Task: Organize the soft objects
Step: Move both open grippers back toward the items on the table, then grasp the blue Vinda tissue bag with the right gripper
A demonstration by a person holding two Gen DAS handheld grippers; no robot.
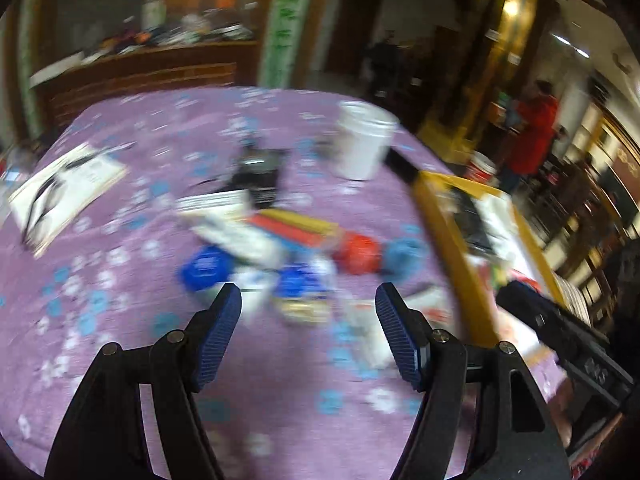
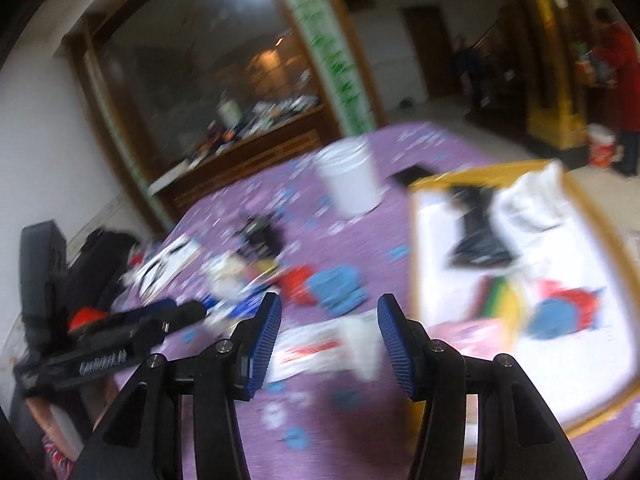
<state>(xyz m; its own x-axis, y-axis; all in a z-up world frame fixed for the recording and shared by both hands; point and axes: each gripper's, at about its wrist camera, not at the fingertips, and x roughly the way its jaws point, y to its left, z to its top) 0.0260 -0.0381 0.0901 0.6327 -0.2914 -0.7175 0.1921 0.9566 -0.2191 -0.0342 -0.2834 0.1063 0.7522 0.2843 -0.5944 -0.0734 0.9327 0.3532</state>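
soft objects (image 1: 304,256) lie heaped on purple floral cloth (image 1: 120,280) beside yellow-rimmed tray (image 2: 416,248); left gripper (image 1: 308,332) and right gripper (image 2: 326,344) jaws spread, holding nothing.

A matt purple cloth (image 1: 120,208) with a pale flower print covered the table. The white bucket (image 1: 364,140) at twelve o'clock looked like smooth plastic. The left claw (image 1: 308,312) had ribbed blue pads (image 1: 220,332) on matt black plastic arms with metal pins. The yellow tray rim (image 2: 416,248) looked glossy.
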